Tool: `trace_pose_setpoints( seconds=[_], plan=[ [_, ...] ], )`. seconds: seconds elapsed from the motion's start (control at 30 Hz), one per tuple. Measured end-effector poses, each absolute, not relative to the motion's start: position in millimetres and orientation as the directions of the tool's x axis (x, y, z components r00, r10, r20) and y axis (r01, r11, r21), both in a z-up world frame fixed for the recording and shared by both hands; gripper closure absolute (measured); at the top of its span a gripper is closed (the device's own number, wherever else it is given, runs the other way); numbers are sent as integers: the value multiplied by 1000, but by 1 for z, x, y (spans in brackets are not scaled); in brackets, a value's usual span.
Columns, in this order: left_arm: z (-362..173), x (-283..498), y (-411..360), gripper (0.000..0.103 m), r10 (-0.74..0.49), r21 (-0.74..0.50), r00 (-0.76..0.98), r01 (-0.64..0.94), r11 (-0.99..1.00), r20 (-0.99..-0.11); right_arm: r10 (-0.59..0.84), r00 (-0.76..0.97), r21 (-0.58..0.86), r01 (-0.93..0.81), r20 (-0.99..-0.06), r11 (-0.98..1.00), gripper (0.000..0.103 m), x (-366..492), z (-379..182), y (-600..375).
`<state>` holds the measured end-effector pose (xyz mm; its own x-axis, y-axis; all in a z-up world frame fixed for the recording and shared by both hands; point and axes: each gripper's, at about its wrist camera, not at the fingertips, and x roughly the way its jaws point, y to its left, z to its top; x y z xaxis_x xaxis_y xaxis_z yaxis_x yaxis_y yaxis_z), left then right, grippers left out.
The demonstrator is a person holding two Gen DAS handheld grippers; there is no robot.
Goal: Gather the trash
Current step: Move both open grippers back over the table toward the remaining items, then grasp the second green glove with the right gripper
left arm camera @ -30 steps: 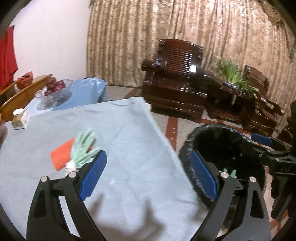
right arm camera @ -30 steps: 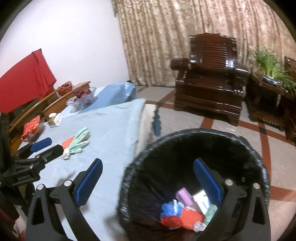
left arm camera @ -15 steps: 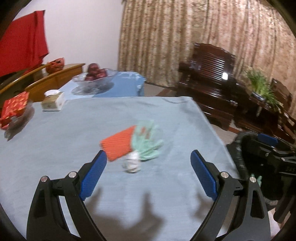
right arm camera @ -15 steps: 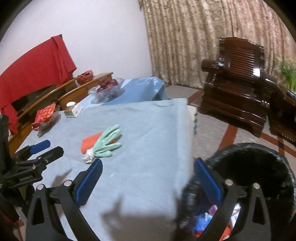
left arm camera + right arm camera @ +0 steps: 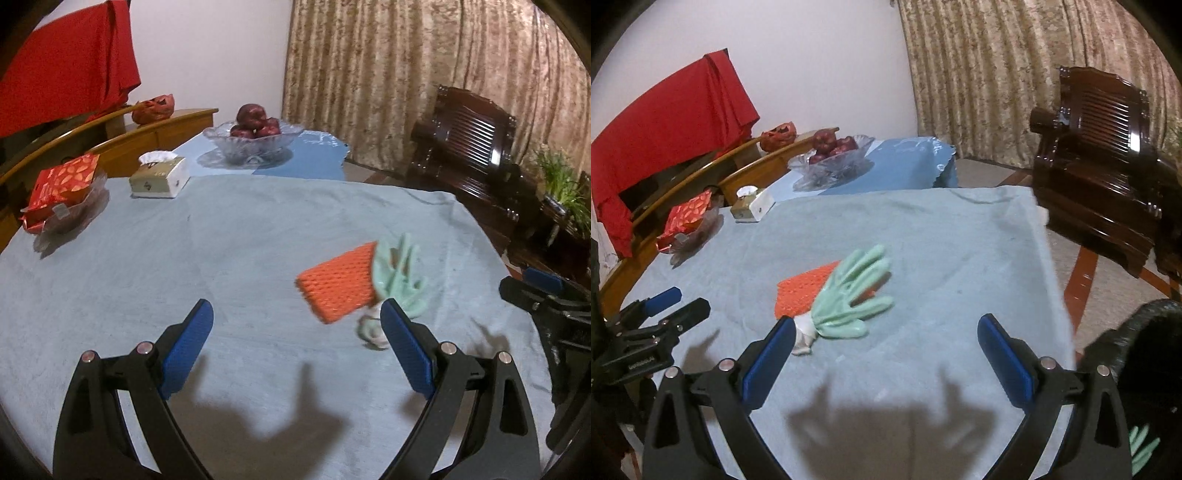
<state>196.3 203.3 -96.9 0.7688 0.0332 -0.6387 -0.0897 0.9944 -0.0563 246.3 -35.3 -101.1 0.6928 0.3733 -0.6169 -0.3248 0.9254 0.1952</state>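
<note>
A: Trash, three pieces: orange foam net [image 5: 338, 282], green glove [image 5: 851, 301], white wad [image 5: 804, 338]. Location?

B: Touching, on blue cloth [image 5: 229, 236]; ahead of left gripper [image 5: 295, 345] and right gripper [image 5: 886, 360], both spread wide, empty.

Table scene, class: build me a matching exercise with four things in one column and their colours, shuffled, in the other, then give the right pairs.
Things:
1. foam net sleeve
2. rubber glove
3. tissue box
4. apples in the glass bowl

Colours:
A. white and olive
B. dark red
C. orange
D. pale green

Pairs: 1-C, 2-D, 3-A, 4-B
</note>
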Motion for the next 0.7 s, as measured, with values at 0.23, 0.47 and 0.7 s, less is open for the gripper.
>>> trace_pose_setpoints(
  seconds=[0.23,0.47,0.7],
  plan=[
    [-111,209,223,14,54,-59,753,-122,991,-656,349,669,172,-318,-656,932,8,273,-122,3],
    [-123,218,239,14,69,-52,736,-141,989,-673,328,646,171,-295,-689,940,11,293,-138,22],
    [-129,224,246,14,65,-63,729,-146,987,-681,307,613,162,-282,-728,946,22,308,-153,38]
  ],
)
